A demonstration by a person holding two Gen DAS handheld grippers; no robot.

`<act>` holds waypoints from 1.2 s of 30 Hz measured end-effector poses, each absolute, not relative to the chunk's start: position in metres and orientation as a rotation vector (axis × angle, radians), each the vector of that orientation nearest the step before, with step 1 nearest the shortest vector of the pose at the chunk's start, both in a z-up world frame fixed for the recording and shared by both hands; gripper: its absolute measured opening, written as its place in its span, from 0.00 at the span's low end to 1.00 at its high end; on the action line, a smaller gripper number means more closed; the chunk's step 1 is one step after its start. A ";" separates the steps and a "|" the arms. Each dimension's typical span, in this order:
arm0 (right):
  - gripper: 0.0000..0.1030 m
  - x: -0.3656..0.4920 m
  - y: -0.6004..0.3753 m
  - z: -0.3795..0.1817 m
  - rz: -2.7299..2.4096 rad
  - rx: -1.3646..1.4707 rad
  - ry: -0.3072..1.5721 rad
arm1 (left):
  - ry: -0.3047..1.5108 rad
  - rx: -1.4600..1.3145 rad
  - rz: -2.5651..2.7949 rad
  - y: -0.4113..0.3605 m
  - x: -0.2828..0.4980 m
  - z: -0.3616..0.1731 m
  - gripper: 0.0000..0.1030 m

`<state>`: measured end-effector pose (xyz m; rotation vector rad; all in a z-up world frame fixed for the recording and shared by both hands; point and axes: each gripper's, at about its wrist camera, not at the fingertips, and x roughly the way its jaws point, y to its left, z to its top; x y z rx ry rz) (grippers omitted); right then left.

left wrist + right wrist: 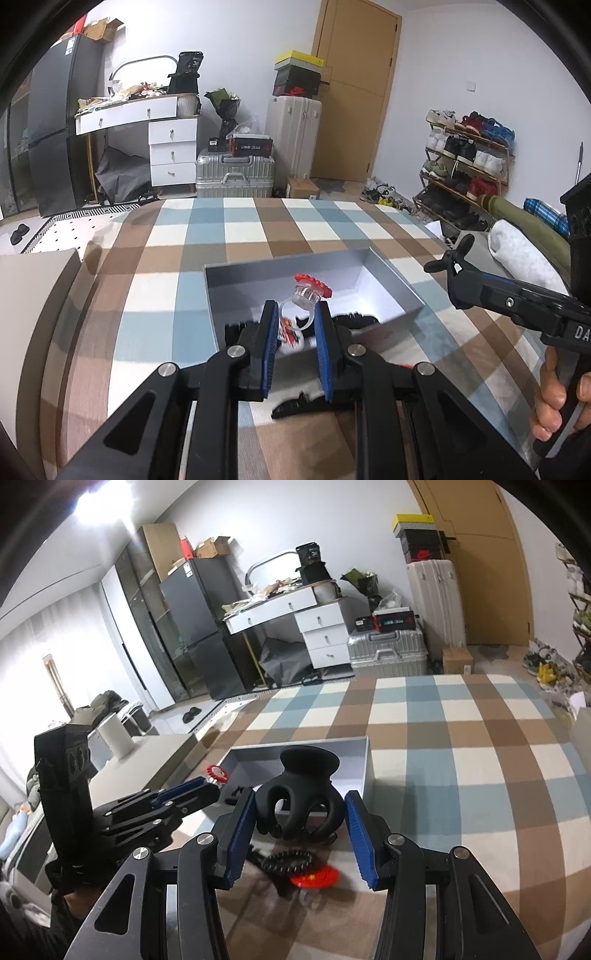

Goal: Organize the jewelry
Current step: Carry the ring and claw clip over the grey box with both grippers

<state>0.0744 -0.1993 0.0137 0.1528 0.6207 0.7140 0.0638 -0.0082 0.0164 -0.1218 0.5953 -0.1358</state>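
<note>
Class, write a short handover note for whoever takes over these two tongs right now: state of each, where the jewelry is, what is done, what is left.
Left tongs: shut on a clear ring with a red flower top, held over the grey box.
Right tongs: black claw hair clip between the pads; the left pad touches it, the right looks apart, so the grip is unconfirmed.
On the checked cloth: black beaded bracelet, second red-topped ring.
Done: dark items already lie in the box.
Left: drop both held pieces, then box the bracelet and ring.

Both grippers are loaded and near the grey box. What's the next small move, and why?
Probably ease the left gripper forward and lower it into the grey box, then release. Its jaws pinch a clear ring with a red top right at the box's near edge, and the right gripper with the black hair claw is also short of it.
</note>
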 end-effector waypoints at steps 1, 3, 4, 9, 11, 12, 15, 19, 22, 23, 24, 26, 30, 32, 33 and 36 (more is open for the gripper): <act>0.46 0.077 -0.198 0.015 0.715 0.154 0.621 | 0.584 -0.130 -0.137 -0.007 0.065 0.017 0.14; 0.46 0.079 -0.196 0.017 0.711 0.157 0.614 | 0.574 -0.140 -0.133 -0.005 0.064 0.014 0.14; 0.46 0.081 -0.195 0.018 0.710 0.157 0.611 | 0.573 -0.148 -0.131 -0.003 0.064 0.012 0.14; 0.46 0.090 -0.188 0.015 0.709 0.169 0.620 | 0.567 -0.184 -0.124 0.002 0.064 0.010 0.14; 0.46 0.094 -0.184 0.011 0.711 0.171 0.632 | 0.561 -0.181 -0.114 0.002 0.063 0.011 0.14; 0.46 0.096 -0.183 0.009 0.710 0.174 0.637 | 0.567 -0.183 -0.113 0.002 0.063 0.010 0.14; 0.46 0.101 -0.181 0.003 0.711 0.182 0.656 | 0.585 -0.177 -0.106 0.000 0.066 0.008 0.14; 0.46 0.107 -0.178 -0.005 0.716 0.189 0.681 | 0.599 -0.166 -0.093 -0.003 0.068 0.005 0.14; 0.46 0.109 -0.175 -0.007 0.723 0.188 0.688 | 0.603 -0.144 -0.082 -0.005 0.068 0.004 0.14; 0.46 0.110 -0.173 -0.008 0.726 0.184 0.692 | 0.603 -0.137 -0.078 -0.005 0.067 0.004 0.14; 0.46 0.111 -0.172 -0.009 0.728 0.182 0.694 | 0.606 -0.137 -0.078 -0.005 0.067 0.004 0.14; 0.46 0.113 -0.169 -0.010 0.734 0.180 0.700 | 0.612 -0.142 -0.081 -0.004 0.068 0.003 0.14; 0.46 0.115 -0.161 -0.011 0.739 0.169 0.710 | 0.625 -0.129 -0.072 -0.006 0.068 0.001 0.14; 0.46 0.116 -0.157 -0.013 0.742 0.164 0.718 | 0.625 -0.126 -0.073 -0.006 0.068 0.001 0.14; 0.46 0.117 -0.155 -0.014 0.744 0.162 0.721 | 0.625 -0.126 -0.072 -0.006 0.068 0.001 0.14; 0.46 0.118 -0.149 -0.017 0.747 0.148 0.732 | 0.625 -0.122 -0.072 -0.006 0.068 0.001 0.14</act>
